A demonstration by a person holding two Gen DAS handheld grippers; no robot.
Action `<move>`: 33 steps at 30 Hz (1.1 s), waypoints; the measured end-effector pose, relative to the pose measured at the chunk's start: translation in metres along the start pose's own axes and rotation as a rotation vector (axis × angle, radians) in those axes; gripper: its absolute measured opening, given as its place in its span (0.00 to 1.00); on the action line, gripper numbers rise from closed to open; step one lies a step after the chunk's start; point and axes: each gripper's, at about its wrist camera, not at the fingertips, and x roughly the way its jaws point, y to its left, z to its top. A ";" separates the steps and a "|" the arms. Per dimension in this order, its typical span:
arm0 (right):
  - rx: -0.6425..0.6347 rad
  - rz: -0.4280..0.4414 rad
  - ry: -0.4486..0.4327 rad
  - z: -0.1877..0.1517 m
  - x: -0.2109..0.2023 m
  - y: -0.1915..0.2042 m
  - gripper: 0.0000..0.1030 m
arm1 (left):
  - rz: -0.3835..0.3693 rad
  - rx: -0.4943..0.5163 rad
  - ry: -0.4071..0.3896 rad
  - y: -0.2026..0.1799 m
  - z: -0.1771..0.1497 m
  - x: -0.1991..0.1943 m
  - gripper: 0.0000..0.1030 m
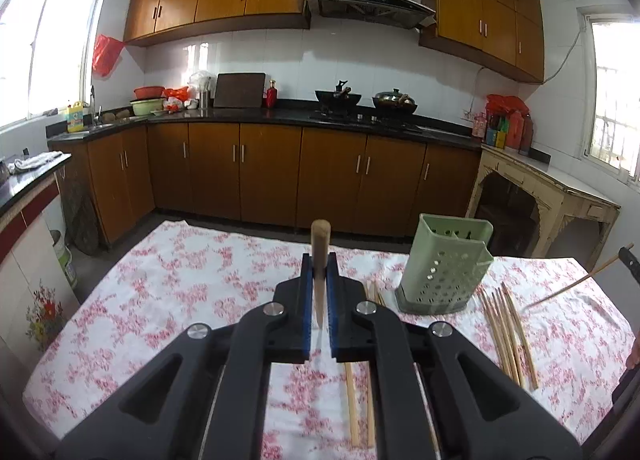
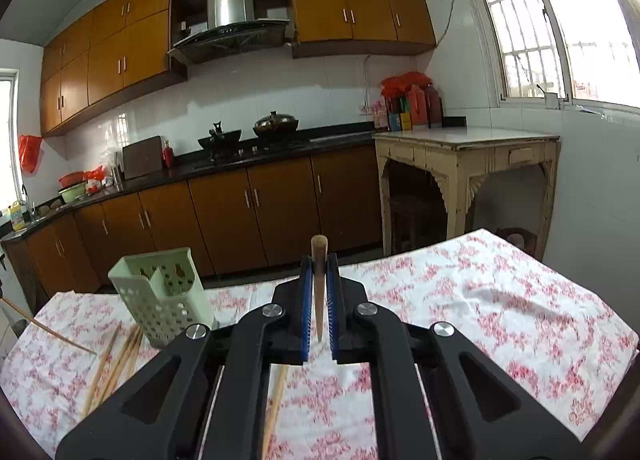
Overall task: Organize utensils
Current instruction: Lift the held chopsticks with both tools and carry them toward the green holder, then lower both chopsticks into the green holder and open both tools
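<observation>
My left gripper is shut on a wooden chopstick that sticks out past its blue pads, above the flowered table. A green perforated utensil holder stands to its right. Several loose chopsticks lie right of the holder, and others lie under the gripper. My right gripper is shut on another chopstick. The holder stands to its left, with loose chopsticks lying beside it. The left gripper's chopstick shows at the left edge.
The table wears a white cloth with pink flowers. Behind it run brown kitchen cabinets and a black counter with pots. A cream side table stands at the right by the window.
</observation>
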 end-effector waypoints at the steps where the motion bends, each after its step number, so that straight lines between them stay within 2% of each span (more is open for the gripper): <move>1: 0.004 0.001 -0.003 0.006 0.002 0.001 0.07 | 0.001 0.004 -0.006 0.000 0.004 0.001 0.07; 9: 0.039 -0.002 0.035 0.029 0.019 -0.001 0.07 | -0.002 0.014 -0.012 -0.004 0.032 0.009 0.07; 12: 0.025 0.011 0.026 0.045 0.016 0.005 0.07 | -0.017 0.020 -0.012 -0.005 0.046 0.007 0.07; 16: 0.008 0.044 -0.018 0.076 0.010 0.016 0.07 | -0.064 0.018 -0.053 -0.009 0.084 -0.006 0.07; 21: 0.026 0.155 -0.069 0.121 0.004 0.040 0.07 | -0.181 0.012 -0.073 -0.027 0.134 -0.016 0.07; 24: 0.033 0.234 -0.087 0.137 0.004 0.059 0.07 | -0.256 0.047 -0.073 -0.053 0.159 -0.020 0.07; 28: -0.005 0.302 -0.089 0.142 0.010 0.091 0.07 | -0.289 0.113 -0.049 -0.087 0.172 -0.012 0.07; 33: -0.041 0.338 -0.044 0.131 0.024 0.116 0.07 | -0.303 0.137 0.021 -0.112 0.165 0.014 0.07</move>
